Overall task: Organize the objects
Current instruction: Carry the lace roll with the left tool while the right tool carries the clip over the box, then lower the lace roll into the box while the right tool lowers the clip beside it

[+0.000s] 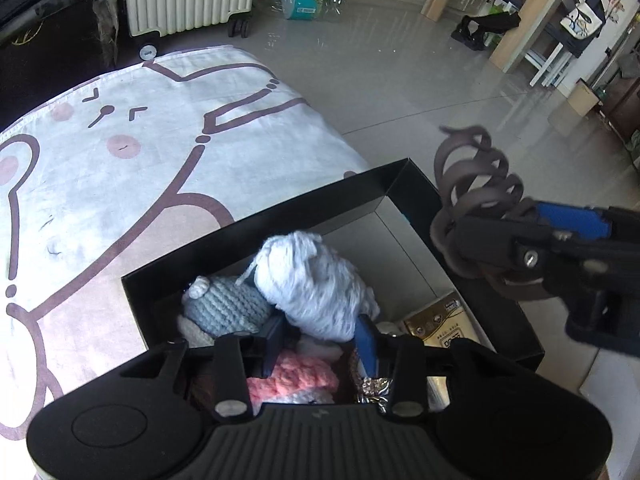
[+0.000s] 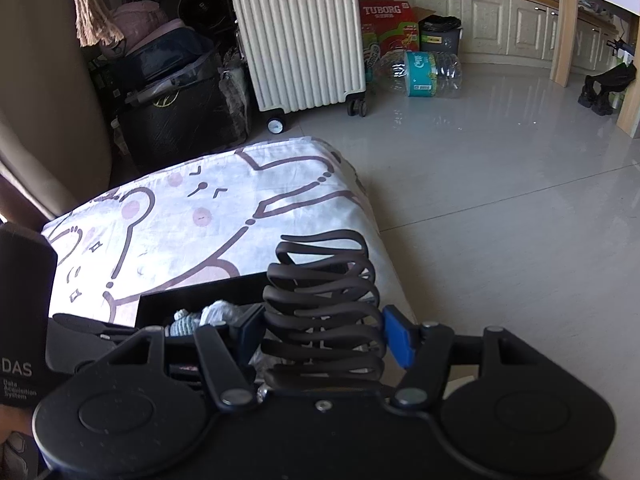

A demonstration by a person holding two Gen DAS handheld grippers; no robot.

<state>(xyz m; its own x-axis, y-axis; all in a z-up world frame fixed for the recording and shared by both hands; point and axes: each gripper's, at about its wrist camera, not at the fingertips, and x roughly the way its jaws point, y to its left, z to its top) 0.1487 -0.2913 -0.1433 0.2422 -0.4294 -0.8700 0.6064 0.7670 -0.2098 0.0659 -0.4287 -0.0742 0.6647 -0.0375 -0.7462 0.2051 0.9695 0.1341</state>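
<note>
L gripper (image 1: 320, 344) low inside black box (image 1: 256, 240), jaws narrow, nothing gripped, just above pink knit (image 1: 292, 380). R gripper (image 2: 324, 338) clamps dark spiral hair claw (image 2: 324, 312) over box's right edge; white yarn ball (image 1: 312, 284) & grey knit (image 1: 228, 308) lie in box

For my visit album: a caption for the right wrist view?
Right hand-held gripper clasping a dark brown plastic claw hair clip above a black cardboard box.

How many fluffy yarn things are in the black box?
4 that I can see: a white yarn ball in the middle, a grey-blue knitted piece left of it, a cream bit below that, and pink yarn nearest the camera. More may be hidden underneath.
</note>
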